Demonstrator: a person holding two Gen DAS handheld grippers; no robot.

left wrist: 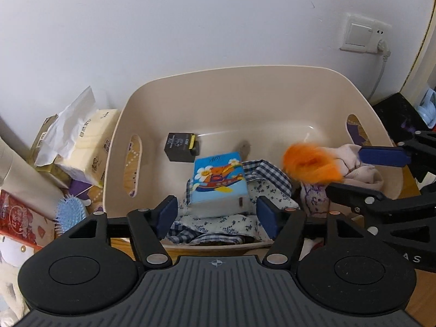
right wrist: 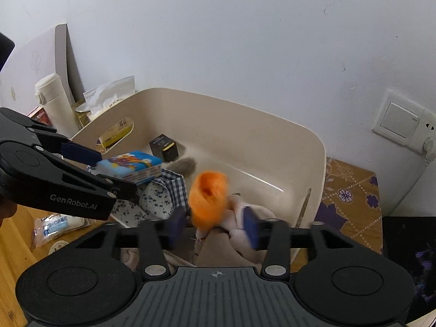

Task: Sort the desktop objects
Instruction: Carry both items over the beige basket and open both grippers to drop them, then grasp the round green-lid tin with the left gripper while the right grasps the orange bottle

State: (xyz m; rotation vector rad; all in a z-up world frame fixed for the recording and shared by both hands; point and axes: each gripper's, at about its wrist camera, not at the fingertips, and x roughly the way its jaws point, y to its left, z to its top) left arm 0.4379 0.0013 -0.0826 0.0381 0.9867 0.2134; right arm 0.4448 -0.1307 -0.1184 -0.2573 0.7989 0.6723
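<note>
- Tissue pack, cream wrapper, stands outside the bin at its 9 o'clock side, with a white tissue sheet sticking up from a box beside it.
- Light blue hairbrush lies on the counter at the bin's 8 o'clock corner, next to a red box.
- White flask stands upright outside the bin, past its 10 o'clock corner in the right wrist view.
- Beige plastic bin sits on the counter against the white wall.
- Black box with a yellow edge lies on the bin floor toward 11 o'clock.
- Blue cartoon tissue pack rests tilted on the checked and flowered cloth at the bin's 6 o'clock side.
- Left tool: pads stand apart on either side of the blue pack's near end; no pad presses on it.
- Orange fluffy object, blurred, sits toward 4 o'clock of the bin, over a pink cloth.
- Right tool: pads stand apart; the orange object's lower part is between them, with a clear gap to the 3 o'clock pad and the 9 o'clock pad just beside it; contact cannot be told through the blur.
- Wall switch with a plugged socket is on the wall at the bin's 2 o'clock.
- Patterned mat covers the counter at the bin's 3 o'clock side.
</note>
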